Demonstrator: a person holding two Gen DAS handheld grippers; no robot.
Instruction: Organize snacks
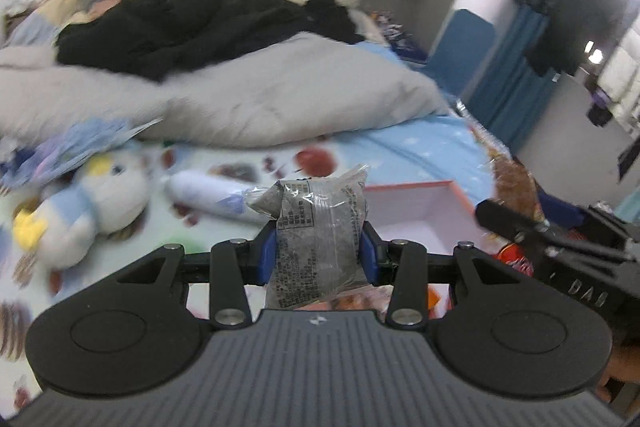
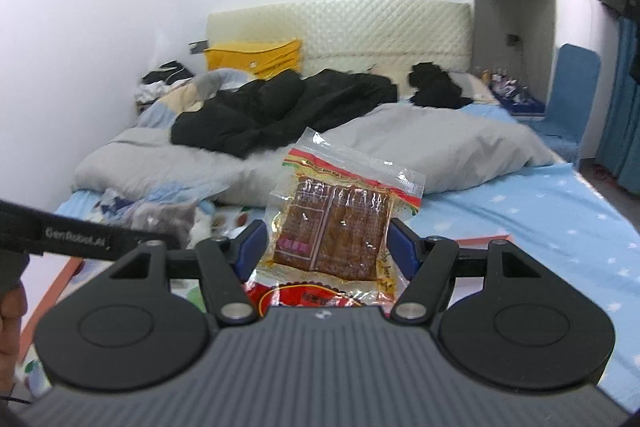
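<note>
My left gripper (image 1: 319, 251) is shut on a clear packet of dark grey snack (image 1: 320, 227) with printed text, held upright above the bed. A pink-rimmed box (image 1: 424, 211) with a white inside lies just behind and to the right of it. My right gripper (image 2: 326, 247) is shut on a clear packet of brown dried tofu (image 2: 340, 223) with a red and yellow edge, held above a red snack packet (image 2: 304, 297). The box's orange-pink rim (image 2: 484, 239) shows behind the right fingers. The right gripper's body also shows in the left wrist view (image 1: 560, 247).
A grey duvet (image 1: 248, 95) and black clothes (image 1: 192, 23) cover the far half of the bed. A plush toy (image 1: 92, 203) and a white roll (image 1: 204, 191) lie on the left. Blue star-print sheet (image 2: 540, 211) is on the right. More snack packets (image 1: 512, 183) lie by the box.
</note>
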